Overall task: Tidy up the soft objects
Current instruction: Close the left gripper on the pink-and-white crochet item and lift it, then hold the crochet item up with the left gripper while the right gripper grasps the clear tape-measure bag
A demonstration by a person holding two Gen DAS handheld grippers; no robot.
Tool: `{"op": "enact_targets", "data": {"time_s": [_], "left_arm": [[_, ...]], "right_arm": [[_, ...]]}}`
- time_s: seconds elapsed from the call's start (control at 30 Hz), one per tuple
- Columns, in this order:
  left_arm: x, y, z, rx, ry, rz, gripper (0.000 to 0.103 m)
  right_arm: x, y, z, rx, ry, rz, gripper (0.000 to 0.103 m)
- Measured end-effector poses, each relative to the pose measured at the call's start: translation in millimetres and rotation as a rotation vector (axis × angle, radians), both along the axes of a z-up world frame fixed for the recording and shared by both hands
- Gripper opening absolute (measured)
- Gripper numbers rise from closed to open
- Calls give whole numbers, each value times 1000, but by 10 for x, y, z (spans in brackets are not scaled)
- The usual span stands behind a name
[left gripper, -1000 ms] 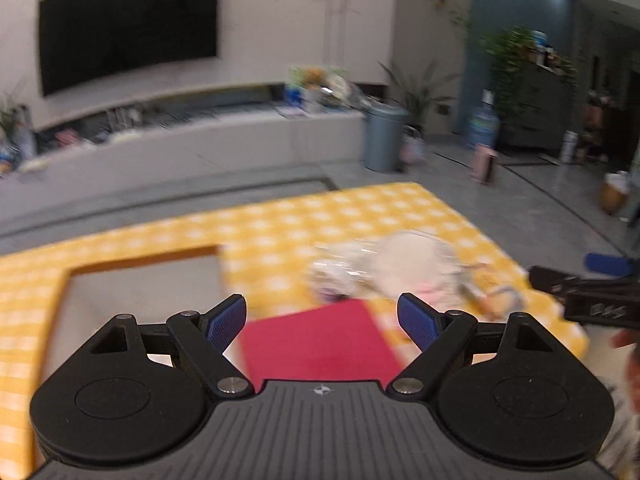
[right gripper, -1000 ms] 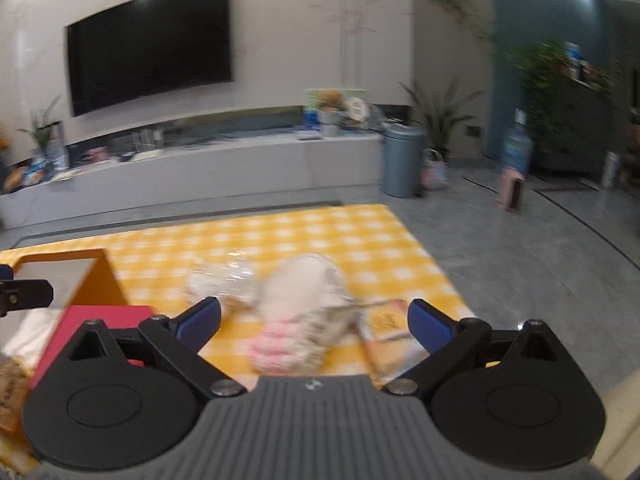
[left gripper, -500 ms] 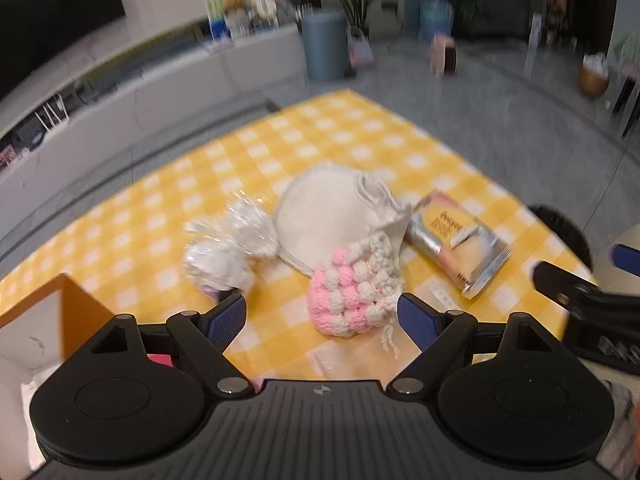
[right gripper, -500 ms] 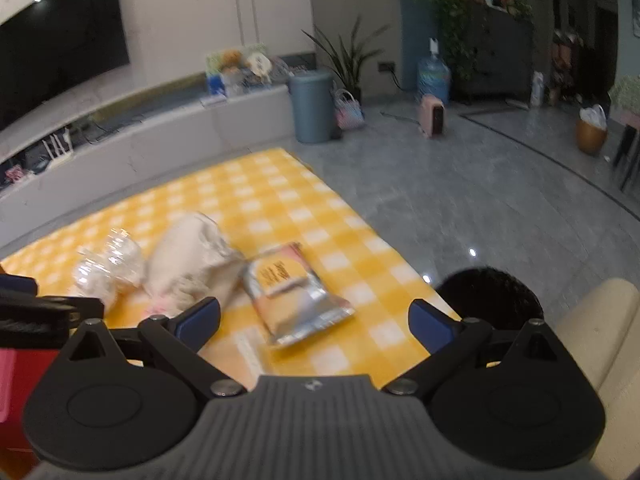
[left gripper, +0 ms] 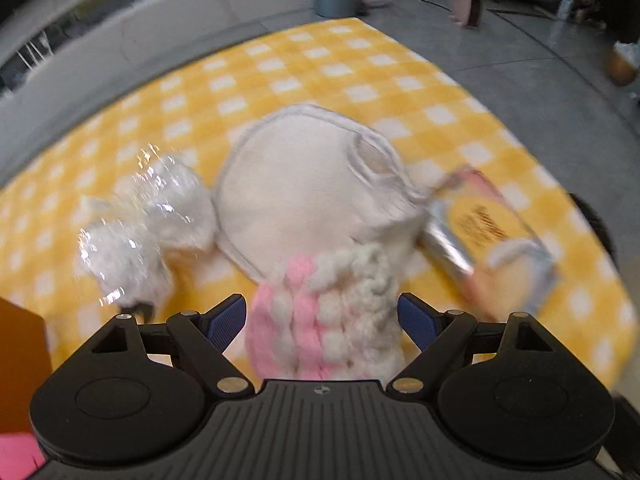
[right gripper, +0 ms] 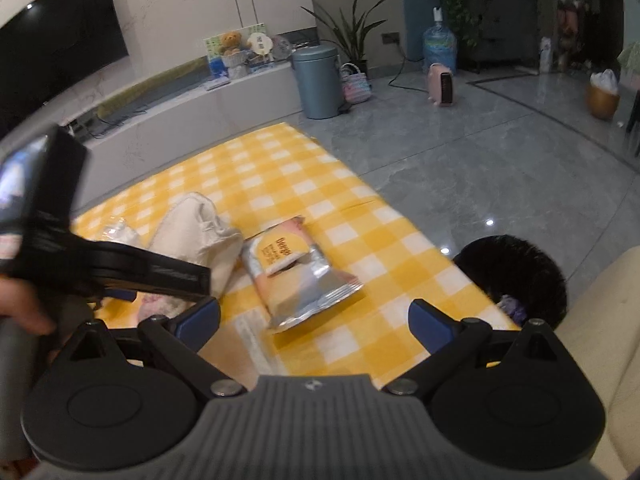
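Early in the job, by the look of it: nothing gripped yet, and four loose things lying on the yellow-checked surface [left gripper: 360, 64]. Left tongs [left gripper: 322, 318] spread wide, blue pads either side of the pink-and-white knitted pouch [left gripper: 324, 316], straddling it but seemingly not squeezing it; contact hard to judge through the blur. Just behind the pouch, touching it, a cream fabric hat [left gripper: 304, 196]. To its left, a crinkly clear-wrapped white bundle [left gripper: 140, 236]; to its right, a foil snack packet [left gripper: 484, 244]. At the far left edge, an orange box wall [left gripper: 18, 356], probably the place for sorted items, with something pink showing in the bottom corner. Still to do, then: the close on the pouch, the carry to the box, and the same for the rest.

Right tongs [right gripper: 314, 318] likewise open and empty, held over the near edge of the surface, the packet just ahead of them and nothing between the pads.

Only in the right view: the left tool's black body seen from the side, a bit of the hand [right gripper: 22, 308] holding it, the packet's print in focus, a black furry thing on the floor beside the surface, a cream cushion at the right. Only in the left view: the pouch in full, the wrapped bundle whole, the box
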State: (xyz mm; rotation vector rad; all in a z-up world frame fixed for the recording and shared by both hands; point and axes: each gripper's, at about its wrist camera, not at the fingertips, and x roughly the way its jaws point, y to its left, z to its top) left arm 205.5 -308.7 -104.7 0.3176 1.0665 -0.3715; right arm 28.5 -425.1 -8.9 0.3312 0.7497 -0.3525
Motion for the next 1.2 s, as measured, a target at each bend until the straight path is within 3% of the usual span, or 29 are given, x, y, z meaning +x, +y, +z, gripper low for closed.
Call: {"op": "enact_targets", "data": {"time_s": [0.13, 0.27, 0.37, 0.6, 0.93, 1.2], "left_arm": [[133, -17, -149, 9, 61, 32, 100], [183, -5, -209, -1, 66, 50, 101], [186, 52, -184, -43, 73, 69, 87], [118, 42, -93, -27, 39, 43, 48], [-29, 96, 233, -60, -57, 7, 45], [-282, 354, 732, -168, -117, -22, 45]], "right_arm": [[32, -3, -32, -20, 27, -19, 99], [96, -14, -131, 1, 60, -8, 99], [123, 11, -167, -13, 87, 1, 99], [97, 28, -112, -9, 66, 12, 99], [173, 92, -172, -27, 103, 36, 98], [308, 198, -247, -7, 119, 109, 99]]}}
